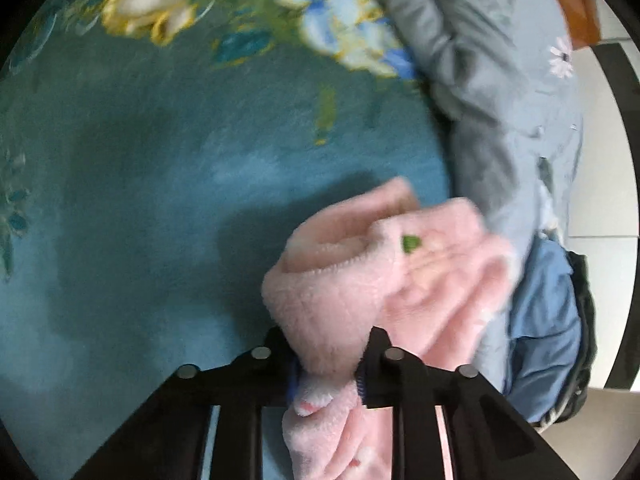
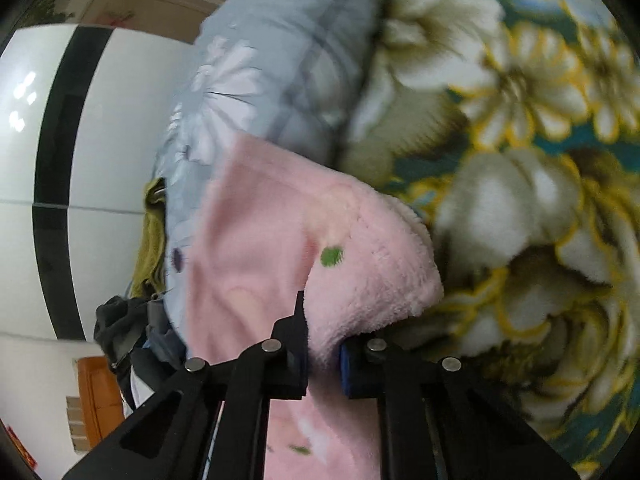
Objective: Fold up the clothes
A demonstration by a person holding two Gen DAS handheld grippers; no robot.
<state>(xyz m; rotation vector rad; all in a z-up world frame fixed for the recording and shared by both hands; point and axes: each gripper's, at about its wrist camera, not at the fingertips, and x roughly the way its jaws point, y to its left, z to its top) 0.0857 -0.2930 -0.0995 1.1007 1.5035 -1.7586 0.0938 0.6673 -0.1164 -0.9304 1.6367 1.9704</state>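
Surface: a teal blanket with large cream, yellow and blue flowers, covering what looks like a bed; plain teal stretches far and left in the left wrist view, dense flowers fill the right of the right wrist view.

Room: white glossy wall panels with black stripes; a brown wooden piece low at the left of the right wrist view.

Edge items: a grey-blue quilt with white daisies lies bunched along the blanket's right side in the left wrist view. Near it sit a blue garment, a dark garment and an olive-yellow cloth.

Open room: the bare teal area to the left of the left gripper.

Task item: a pink fleece garment, fluffy, with a small green spot and paler printed shapes, held above the blanket between both grippers. A rolled hem or cuff opening faces the left camera.

Left gripper: fingers narrow, pinching a bunch of the pink fleece.

Right gripper: fingers narrow, clamped on a folded edge of the same fleece.

Both views are motion-blurred.
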